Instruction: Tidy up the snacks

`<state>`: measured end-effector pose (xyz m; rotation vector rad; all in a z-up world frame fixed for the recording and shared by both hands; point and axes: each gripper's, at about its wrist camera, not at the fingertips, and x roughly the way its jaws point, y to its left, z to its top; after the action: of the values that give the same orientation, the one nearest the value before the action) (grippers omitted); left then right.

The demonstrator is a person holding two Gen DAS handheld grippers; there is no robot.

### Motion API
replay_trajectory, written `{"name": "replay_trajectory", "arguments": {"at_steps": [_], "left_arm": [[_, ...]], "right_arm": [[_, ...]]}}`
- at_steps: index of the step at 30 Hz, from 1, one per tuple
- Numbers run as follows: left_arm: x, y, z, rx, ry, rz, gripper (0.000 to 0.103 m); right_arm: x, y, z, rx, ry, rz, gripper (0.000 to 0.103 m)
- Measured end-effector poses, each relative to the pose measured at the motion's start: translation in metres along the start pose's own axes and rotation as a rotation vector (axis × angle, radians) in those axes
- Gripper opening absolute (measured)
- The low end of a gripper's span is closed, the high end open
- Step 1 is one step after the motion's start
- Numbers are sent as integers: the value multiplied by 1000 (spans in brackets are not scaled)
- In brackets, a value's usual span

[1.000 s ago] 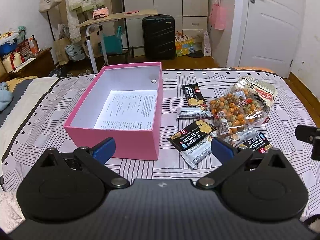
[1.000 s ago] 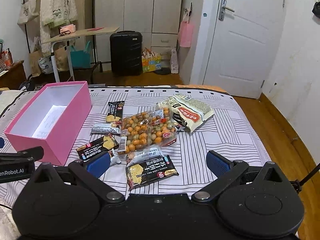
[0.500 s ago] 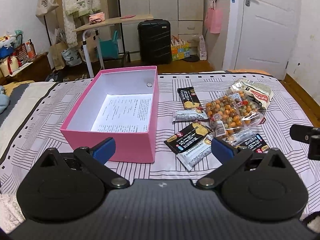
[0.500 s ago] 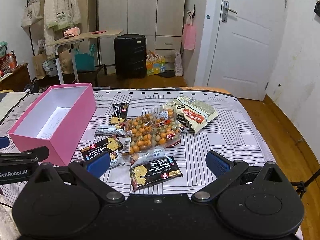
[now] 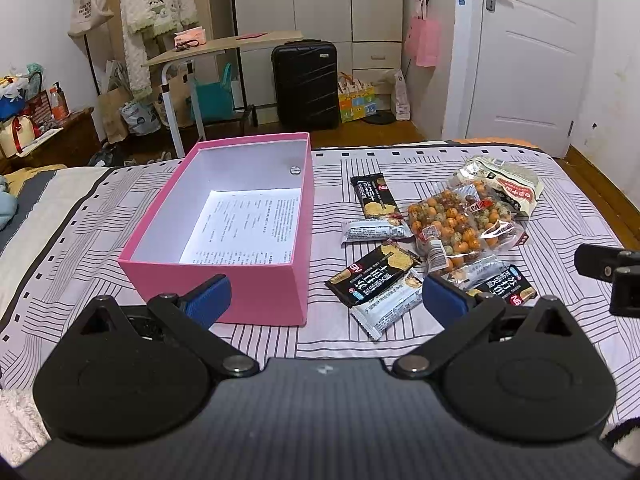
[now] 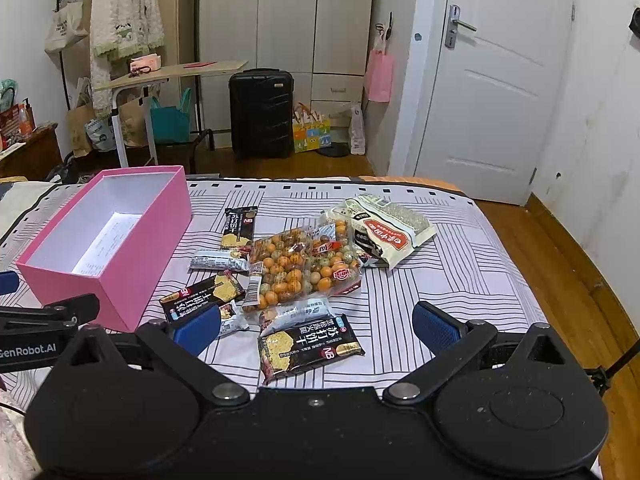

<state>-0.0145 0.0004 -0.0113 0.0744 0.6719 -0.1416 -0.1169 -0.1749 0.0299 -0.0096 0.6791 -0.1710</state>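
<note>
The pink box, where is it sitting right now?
The pink box sits open on the striped bedspread, left of the scattered snack packets in both views, with only a printed sheet inside.

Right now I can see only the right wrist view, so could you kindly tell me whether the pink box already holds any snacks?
Observer: None. The left wrist view looks straight into the pink box, and its floor holds only a printed sheet of paper.
Operator: Thank you. Is the left gripper carrying anything?
Observer: No. The left gripper is open, with nothing between its fingers.
Operator: What lies under the black packet nearest the box?
Observer: A silver packet lies partly tucked under that black cracker packet, and its near end sticks out uncovered.
</note>
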Motion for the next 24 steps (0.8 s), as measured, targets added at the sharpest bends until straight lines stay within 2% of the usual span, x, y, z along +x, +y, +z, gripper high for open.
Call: {"name": "replay_trajectory", "arguments": {"at_steps": [7,12,20,22,24], "left_arm": [[1,0,-2,-2,9,0,103],[-2,0,0,16,11,9,103],[-6,-3,14,51,-9,61,103],[-3,-5,23,57,-9,85,103],[0,-5,37,58,-12,71,103]], "right_arm": [[5,5,2,-37,20,43,103],[1,8,11,-80,-7,50,103],[2,-16,29,-42,-20,194,103],[6,-20,36,-44,-53,219,103],[11,-25,40,-48,-104,260,103]]}}
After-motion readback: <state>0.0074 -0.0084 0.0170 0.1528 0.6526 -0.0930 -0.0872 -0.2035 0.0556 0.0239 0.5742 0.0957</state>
